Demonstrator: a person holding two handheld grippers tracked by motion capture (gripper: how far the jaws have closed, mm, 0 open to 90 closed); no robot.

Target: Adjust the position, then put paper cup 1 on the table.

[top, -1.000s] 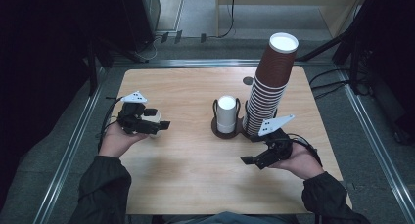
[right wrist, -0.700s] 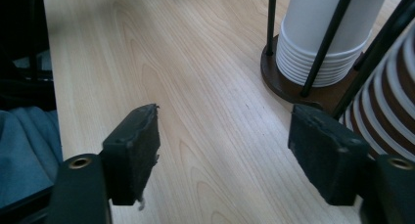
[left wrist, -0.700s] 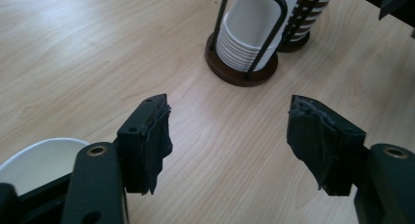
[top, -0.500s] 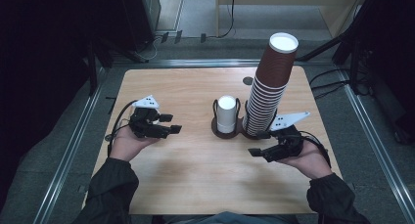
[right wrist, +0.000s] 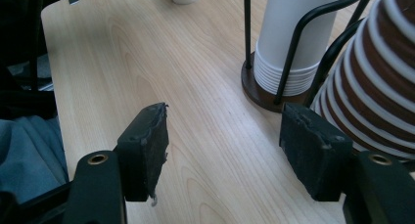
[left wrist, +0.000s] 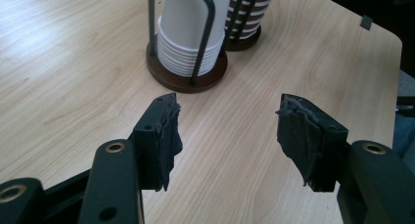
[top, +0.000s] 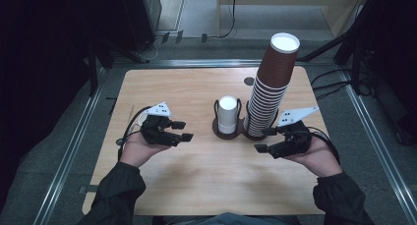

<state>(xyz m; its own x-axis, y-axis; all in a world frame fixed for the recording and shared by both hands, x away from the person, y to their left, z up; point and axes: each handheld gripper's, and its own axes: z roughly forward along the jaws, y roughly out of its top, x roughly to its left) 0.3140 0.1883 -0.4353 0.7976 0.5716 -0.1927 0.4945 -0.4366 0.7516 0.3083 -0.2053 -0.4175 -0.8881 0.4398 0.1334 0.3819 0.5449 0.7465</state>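
White cups (top: 227, 114) sit in a wire holder mid-tabletop (top: 196, 87), brown cup stack (top: 269, 92) just beside – left claw (top: 182, 130), apart & empty, has slid in toward them, right claw (top: 265, 140) just been narrowing on nothing, still apart – approach underway, no grab yet.

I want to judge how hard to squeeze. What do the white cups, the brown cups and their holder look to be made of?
White cups: likely matte paper, with thin rolled rims stacked tight. Brown cups: probably paper too, brown outside, with white rims and a white inside on top. Holder: thin black rods, seemingly metal wire, rising from a dark brown round base, possibly wood or plastic.
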